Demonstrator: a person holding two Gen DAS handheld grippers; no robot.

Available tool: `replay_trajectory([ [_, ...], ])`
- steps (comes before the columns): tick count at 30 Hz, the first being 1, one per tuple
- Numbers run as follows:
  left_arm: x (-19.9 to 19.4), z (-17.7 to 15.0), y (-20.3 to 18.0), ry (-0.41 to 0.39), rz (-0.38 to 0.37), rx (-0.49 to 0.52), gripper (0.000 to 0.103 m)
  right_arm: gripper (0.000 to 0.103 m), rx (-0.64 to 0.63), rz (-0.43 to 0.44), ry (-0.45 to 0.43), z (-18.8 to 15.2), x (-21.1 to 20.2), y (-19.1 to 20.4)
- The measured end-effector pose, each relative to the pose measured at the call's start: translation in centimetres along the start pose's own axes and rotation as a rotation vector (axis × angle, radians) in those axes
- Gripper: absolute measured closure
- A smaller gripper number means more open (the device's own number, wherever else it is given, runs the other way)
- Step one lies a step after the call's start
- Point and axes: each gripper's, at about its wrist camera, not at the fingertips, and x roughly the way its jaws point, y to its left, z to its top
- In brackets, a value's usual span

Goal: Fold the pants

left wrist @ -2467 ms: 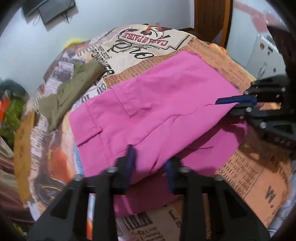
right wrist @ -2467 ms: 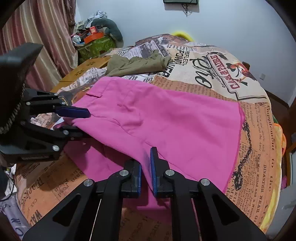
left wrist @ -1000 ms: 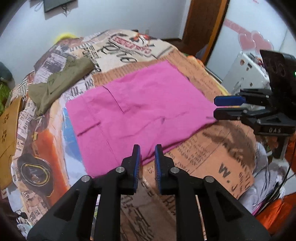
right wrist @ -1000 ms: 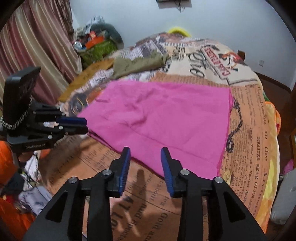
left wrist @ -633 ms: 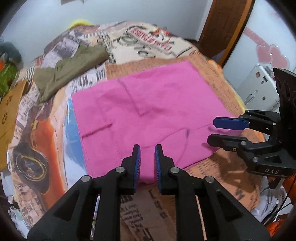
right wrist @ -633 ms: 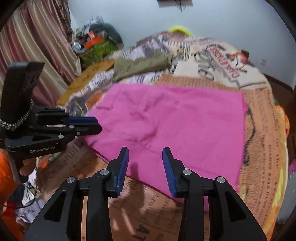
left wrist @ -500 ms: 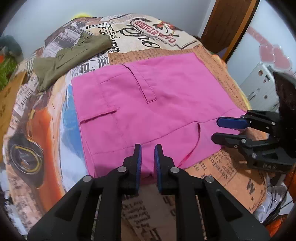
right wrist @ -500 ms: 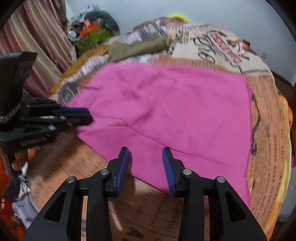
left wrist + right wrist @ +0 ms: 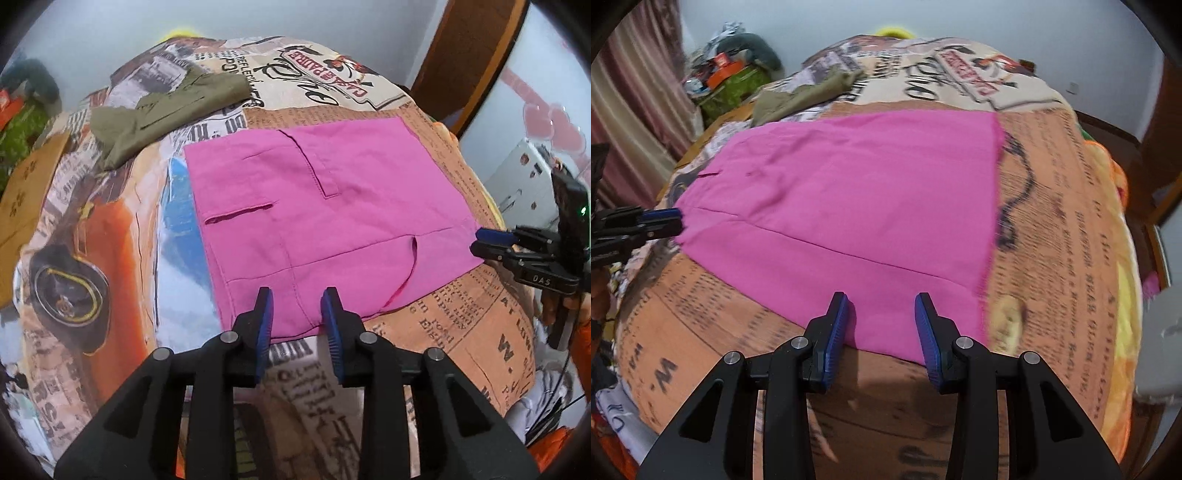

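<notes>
Left wrist: pink pants [image 9: 332, 221] flat on bedspread [image 9: 110, 258].

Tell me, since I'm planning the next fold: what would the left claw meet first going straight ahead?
Most likely the near hem of the pink pants; the open left claw points at it, though height above the fabric is unclear.

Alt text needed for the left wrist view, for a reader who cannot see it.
Pink pants lie folded flat on a newspaper-print bedspread, with the open left gripper poised over their near edge. The right gripper sits at their right corner, and an olive garment lies beyond.
</notes>
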Motion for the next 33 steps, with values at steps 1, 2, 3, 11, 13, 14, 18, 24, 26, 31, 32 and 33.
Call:
replay_trajectory([
  [1,-0.1,-0.1,0.1,-0.001,-0.002,-0.008,0.073,0.069,0.016,-0.003,0.000,-0.3,-0.1,-0.5],
  [2,-0.1,-0.1,0.1,-0.003,-0.004,-0.020,0.073,0.069,0.030,-0.012,0.000,-0.5,-0.2,-0.9],
  [3,-0.1,-0.2,0.2,-0.006,-0.004,-0.033,0.073,0.069,0.038,-0.018,-0.001,-0.6,-0.3,-1.2],
  [11,0.3,-0.5,-1.0,-0.010,0.049,0.006,0.073,0.070,0.106,-0.023,-0.003,-1.5,-0.4,-2.2],
  [13,0.1,-0.1,-0.9,0.003,0.048,0.004,0.072,0.068,0.095,-0.029,0.009,-1.1,-0.6,-2.1],
  [14,-0.2,0.1,-0.6,0.004,0.042,-0.009,0.070,0.068,0.091,-0.028,0.013,-1.0,-0.7,-2.1],
  [18,-1.3,1.4,0.7,-0.022,0.068,-0.056,0.069,0.068,0.077,-0.020,-0.006,-0.2,-1.7,-2.1],
  [24,-2.0,4.2,3.8,-0.065,0.132,-0.116,0.068,0.068,0.071,-0.020,-0.079,2.0,-3.1,-2.5],
  [26,-1.9,5.4,4.6,-0.076,0.144,-0.130,0.068,0.068,0.064,-0.027,-0.094,2.9,-3.1,-2.7],
  [31,-0.6,8.1,5.9,-0.084,0.136,-0.155,0.068,0.068,0.034,-0.052,-0.116,5.2,-2.7,-3.2],
  [32,-0.2,8.5,6.1,-0.082,0.134,-0.158,0.068,0.068,0.030,-0.057,-0.120,5.7,-2.5,-3.5],
  [33,0.3,9.1,6.3,-0.077,0.133,-0.164,0.068,0.067,0.031,-0.061,-0.124,6.2,-2.1,-3.8],
])
